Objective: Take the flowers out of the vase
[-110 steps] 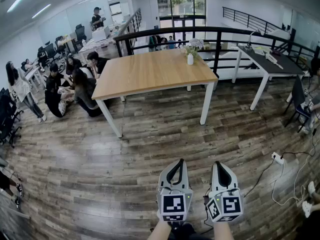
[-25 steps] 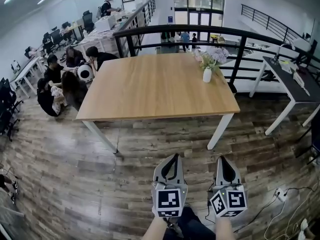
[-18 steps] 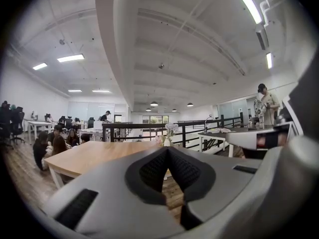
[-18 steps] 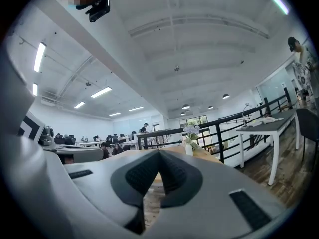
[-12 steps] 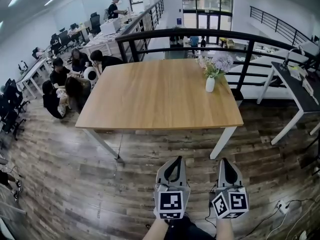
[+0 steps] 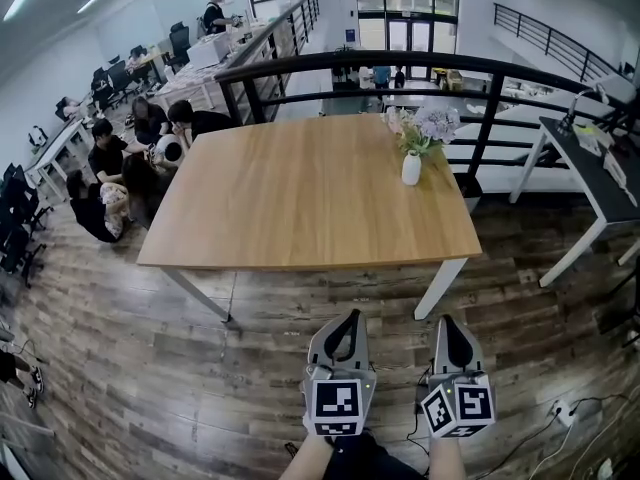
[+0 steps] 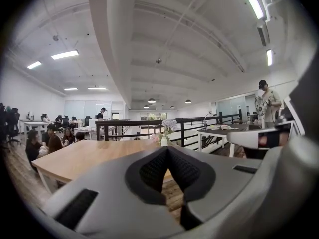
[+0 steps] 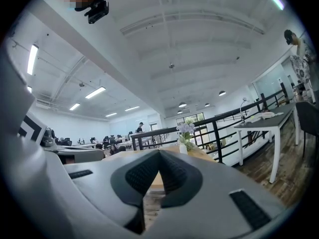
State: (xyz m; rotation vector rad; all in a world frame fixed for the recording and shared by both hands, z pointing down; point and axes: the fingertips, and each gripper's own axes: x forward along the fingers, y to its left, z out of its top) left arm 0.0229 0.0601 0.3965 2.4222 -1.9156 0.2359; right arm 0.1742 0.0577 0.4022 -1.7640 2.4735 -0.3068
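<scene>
Near the far right corner of the light wooden tabletop [image 6: 300,198] stands a small white ceramic vase [image 6: 411,168] with pale lilac and pink flowers [image 6: 425,126] in it, untouched. The table looks larger and nearer than a few seconds ago, so the person has walked closer. The left hand-held gripper [image 6: 349,316] and right hand-held gripper [image 6: 447,320] are both closed and empty. They hang over the grey wood-plank floor [image 6: 150,368], well apart from the vase. The reach probably still lies ahead.

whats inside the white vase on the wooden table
A bunch of flowers, pale purple blooms with green leaves, sticks out of the white vase. Its opaque wall hides the stems' lower parts and any water.
</scene>
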